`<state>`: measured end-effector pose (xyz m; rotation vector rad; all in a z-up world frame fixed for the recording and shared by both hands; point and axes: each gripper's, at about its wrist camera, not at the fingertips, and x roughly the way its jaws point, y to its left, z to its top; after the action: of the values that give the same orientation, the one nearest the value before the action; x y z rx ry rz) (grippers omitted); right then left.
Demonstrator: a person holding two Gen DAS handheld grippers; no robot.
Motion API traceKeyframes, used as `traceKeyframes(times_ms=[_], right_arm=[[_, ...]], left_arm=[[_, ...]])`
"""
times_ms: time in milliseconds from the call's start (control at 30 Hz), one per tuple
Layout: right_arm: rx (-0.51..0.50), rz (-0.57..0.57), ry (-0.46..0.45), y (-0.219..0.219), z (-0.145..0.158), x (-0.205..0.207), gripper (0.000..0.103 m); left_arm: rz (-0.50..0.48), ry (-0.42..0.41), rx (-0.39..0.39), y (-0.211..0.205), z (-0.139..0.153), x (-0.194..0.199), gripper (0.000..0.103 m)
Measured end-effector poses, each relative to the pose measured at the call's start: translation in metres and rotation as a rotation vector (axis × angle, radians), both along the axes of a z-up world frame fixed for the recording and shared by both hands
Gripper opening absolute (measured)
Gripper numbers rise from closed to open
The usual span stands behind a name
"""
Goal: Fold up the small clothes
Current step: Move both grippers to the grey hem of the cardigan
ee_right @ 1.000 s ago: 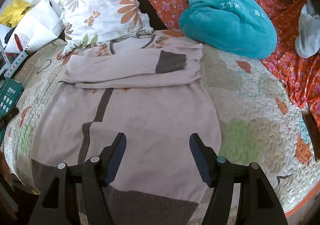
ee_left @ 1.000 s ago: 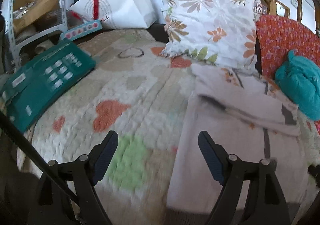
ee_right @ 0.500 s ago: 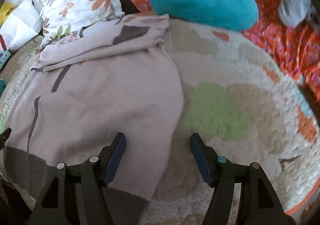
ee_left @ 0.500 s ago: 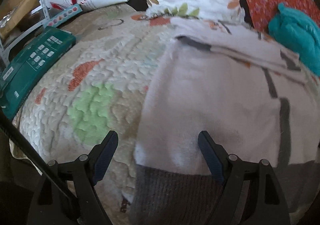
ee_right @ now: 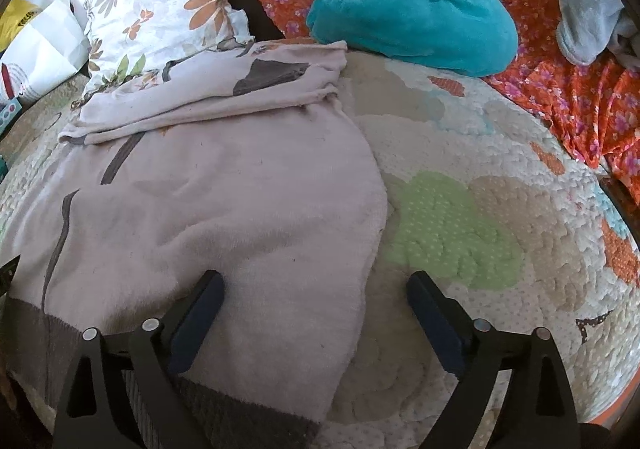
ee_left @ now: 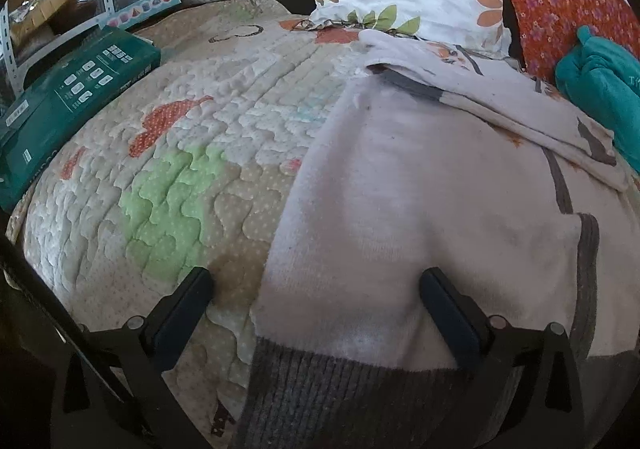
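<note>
A pale pink garment point(ee_left: 420, 185) lay flat on the quilted bed point(ee_left: 192, 177). The left gripper point(ee_left: 316, 289) and right gripper point(ee_right: 316, 291) had just opened wide, empty, each straddling 1 near hem corner, likely for folding.

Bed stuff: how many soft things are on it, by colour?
Pale pink: 1, sweater
Teal: 1, plush bundle
White floral: 1, pillow
Grey: 1, cloth
Total: 4
</note>
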<state>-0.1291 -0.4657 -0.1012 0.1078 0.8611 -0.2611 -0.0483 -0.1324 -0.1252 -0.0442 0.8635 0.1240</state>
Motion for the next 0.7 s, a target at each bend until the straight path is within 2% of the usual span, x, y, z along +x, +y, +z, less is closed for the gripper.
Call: traceKeyframes(times_ms=[267,600,700], right_arm=[[-0.029,-0.007,-0.038,0.003,-0.004,0.000,0.100],[-0.024,-0.003,-0.056,0.003,-0.005,-0.001,0.102],[-0.031,-0.005,-0.057,0.004,-0.006,-0.001,0.102]], left_arm=[[0.020,0.005,-0.029,0.001,0.000,0.000,0.103],[-0.023,0.058,-0.055,0.005,0.004,0.002,0.103],[-0.044,0.060,-0.063,0.007,0.010,-0.001,0.097]])
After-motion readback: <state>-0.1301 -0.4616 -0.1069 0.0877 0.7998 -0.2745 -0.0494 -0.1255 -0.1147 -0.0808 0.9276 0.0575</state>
